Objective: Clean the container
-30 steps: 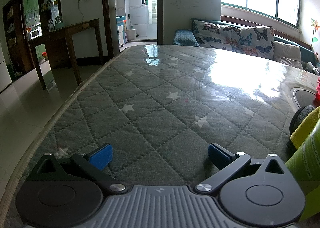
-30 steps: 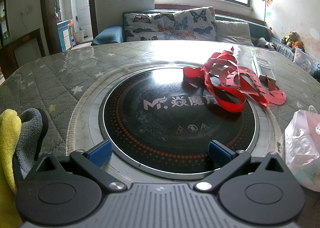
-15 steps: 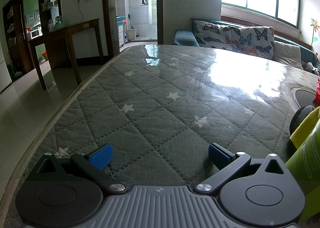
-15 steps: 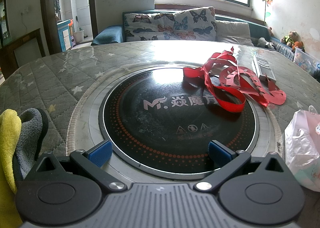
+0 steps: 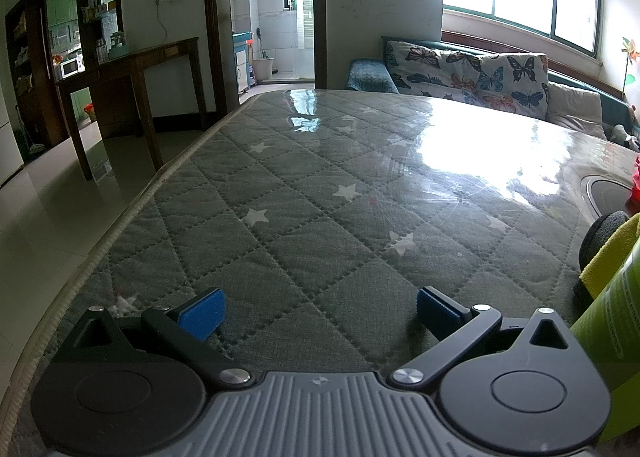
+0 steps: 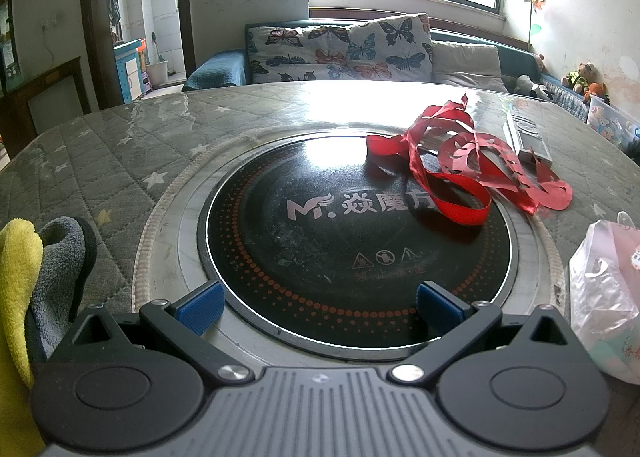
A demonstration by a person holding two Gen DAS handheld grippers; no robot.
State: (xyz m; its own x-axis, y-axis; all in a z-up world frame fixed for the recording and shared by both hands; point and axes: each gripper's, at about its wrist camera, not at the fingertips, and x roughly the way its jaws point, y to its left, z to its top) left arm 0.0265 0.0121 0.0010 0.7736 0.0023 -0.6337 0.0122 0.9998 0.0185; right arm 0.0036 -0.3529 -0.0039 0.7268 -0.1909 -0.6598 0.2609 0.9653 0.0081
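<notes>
Left gripper (image 5: 318, 315) spread wide, empty, over quilted table (image 5: 320, 197); right gripper (image 6: 318, 307) likewise apart, cooktop (image 6: 356, 241) ahead between fingertips.

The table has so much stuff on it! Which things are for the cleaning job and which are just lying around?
For the cleaning:
yellow cloth
grey cloth
green bottle, probably

Just lying around:
red ribbon
plastic bag
grey flat box
round black cooktop

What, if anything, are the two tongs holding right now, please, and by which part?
Nothing: the left tongs and right tongs are both open and empty.
</notes>
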